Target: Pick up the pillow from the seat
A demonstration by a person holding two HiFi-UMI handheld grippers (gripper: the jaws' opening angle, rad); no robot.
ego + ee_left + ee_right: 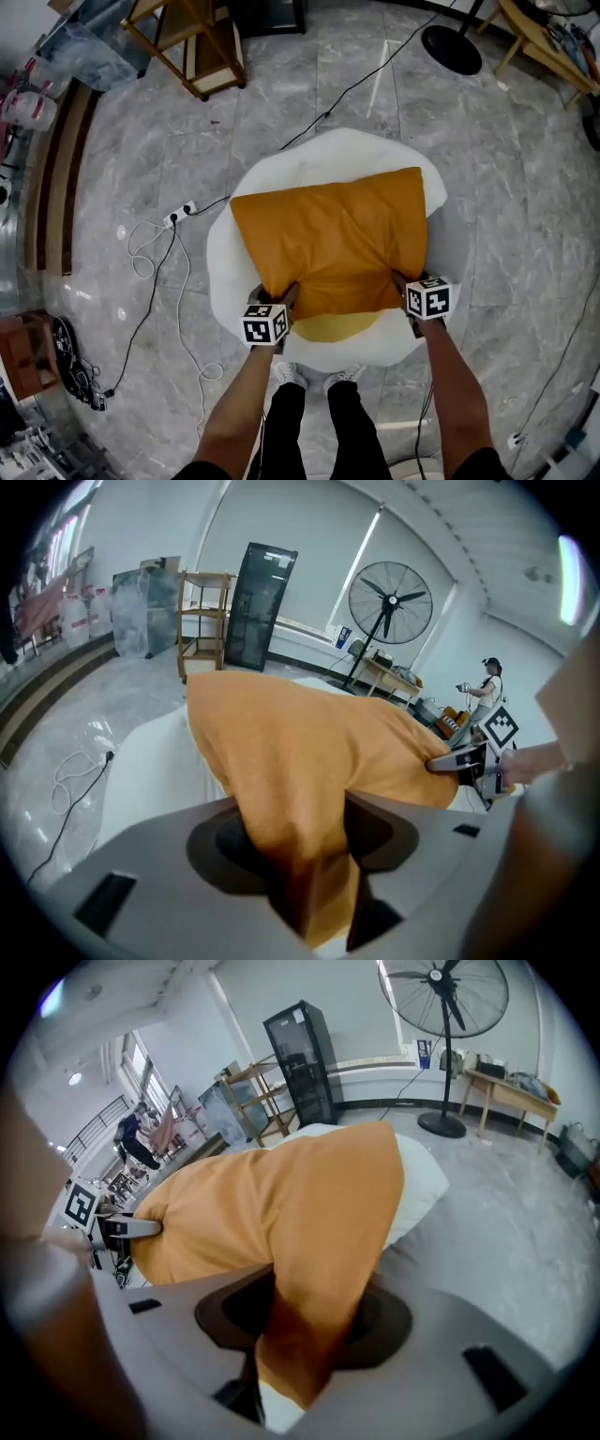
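An orange pillow [333, 244] lies on a white egg-shaped seat [225, 253] with a yellow centre patch [333, 326]. My left gripper [284, 298] holds the pillow's near left corner, its jaws shut on a bunched fold of the orange cloth [291, 789]. At the near right corner my right gripper [401, 286] is shut on the pillow [300, 1232] too, the cloth pinched between its jaws. Each gripper view shows the other gripper's tip against the pillow's far side.
A white power strip [180, 214] and cables lie on the grey marble floor left of the seat. A wooden shelf frame [192, 47] stands at the back left, a fan's round base [451, 49] at the back right. The person's feet [314, 380] are just in front of the seat.
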